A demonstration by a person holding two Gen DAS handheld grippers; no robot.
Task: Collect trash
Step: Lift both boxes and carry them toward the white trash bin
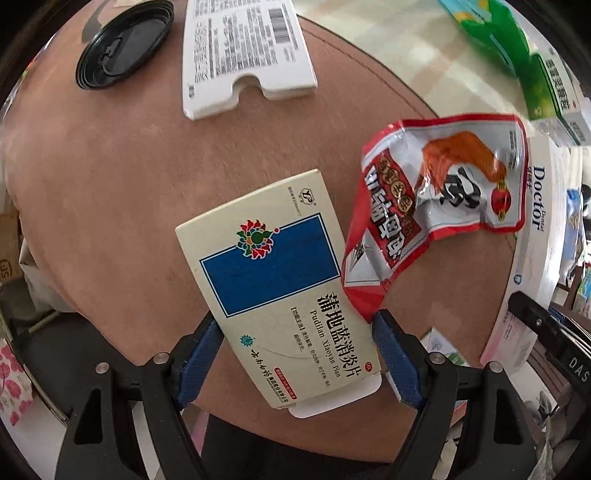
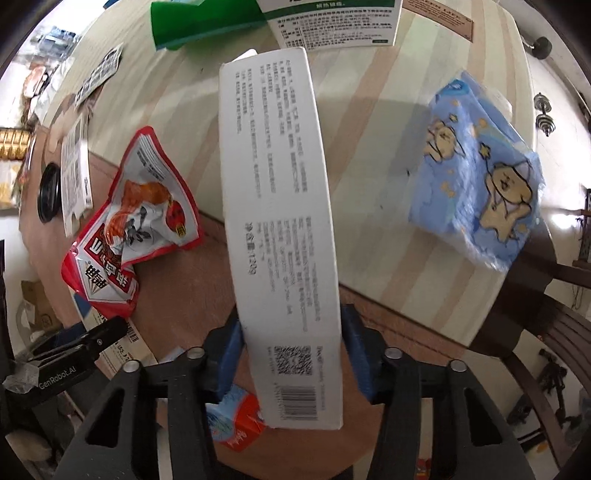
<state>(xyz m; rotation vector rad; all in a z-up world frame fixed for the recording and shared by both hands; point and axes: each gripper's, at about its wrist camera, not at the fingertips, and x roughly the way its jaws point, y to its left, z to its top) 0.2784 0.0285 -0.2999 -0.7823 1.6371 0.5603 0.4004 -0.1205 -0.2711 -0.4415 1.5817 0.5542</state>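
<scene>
1. Between the blue fingers (image 1: 208, 343) of the left gripper (image 1: 295, 350), a cream medicine box (image 1: 273, 280) with a blue panel is pinched by its long sides, its far end tilted up and to the left.
2. Just right of those fingers, a red snack wrapper (image 1: 436, 199) is seen crumpled, its lower corner touching the box beside the right finger.
3. Well beyond the fingers, a white flattened carton (image 1: 243, 55) and a black lid (image 1: 125, 44) are seen lying on the brown desk (image 1: 110, 184).
4. Between the fingers (image 2: 229, 354) of the right gripper (image 2: 291, 354), a long white box (image 2: 280, 221) printed with text and a barcode is clamped, extending straight ahead.
5. Left of these fingers the same wrapper (image 2: 133, 218) is seen; to the right, a blue tissue pack (image 2: 480, 173) lies apart on the striped cloth (image 2: 369, 129).
6. Beyond the box tip, a green package (image 2: 199, 22) is partly visible.
</scene>
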